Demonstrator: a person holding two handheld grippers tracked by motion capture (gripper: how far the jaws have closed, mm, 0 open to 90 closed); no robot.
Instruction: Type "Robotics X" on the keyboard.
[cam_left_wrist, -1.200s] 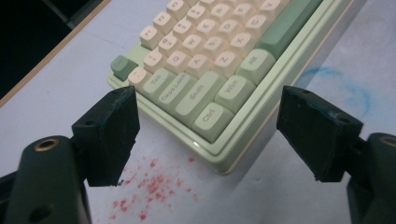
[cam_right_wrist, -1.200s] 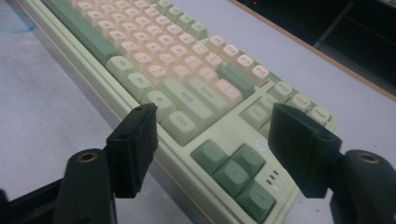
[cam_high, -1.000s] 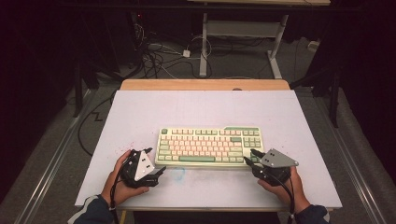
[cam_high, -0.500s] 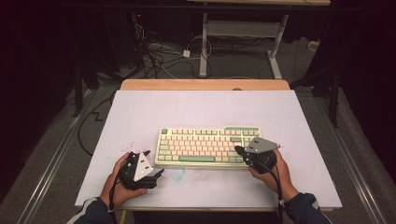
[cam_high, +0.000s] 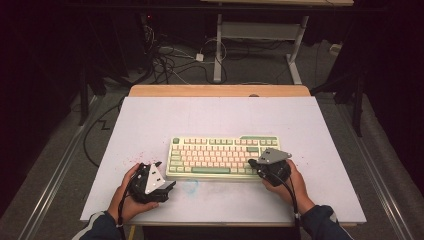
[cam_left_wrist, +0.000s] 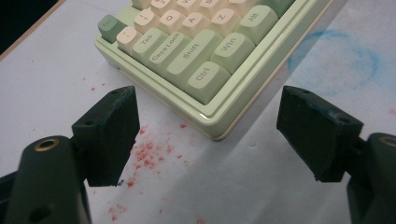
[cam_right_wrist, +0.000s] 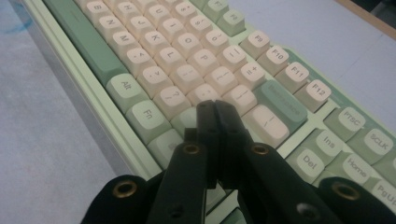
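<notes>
A pale green keyboard (cam_high: 222, 156) with cream and green keys lies across the middle of the white table cover. My left gripper (cam_high: 167, 184) rests on the table just off the keyboard's front left corner. In the left gripper view its jaws (cam_left_wrist: 210, 135) stand wide open on either side of that corner (cam_left_wrist: 212, 128), touching nothing. My right gripper (cam_high: 256, 164) is over the keyboard's right end. In the right gripper view its jaws (cam_right_wrist: 215, 109) are pressed together with nothing between them, and the tips hover above the cream keys (cam_right_wrist: 205, 93) near the Enter key.
The white cover (cam_high: 220, 115) has bare room behind and to both sides of the keyboard. Red specks (cam_left_wrist: 149, 154) and a faint blue ring (cam_left_wrist: 336, 56) mark it near the front. A wooden edge (cam_high: 220, 91) runs along the back, with cables and desk legs on the floor beyond.
The right hand has slid left from beside the keyboard onto its right end. The left hand and the keyboard have stayed where they were.
</notes>
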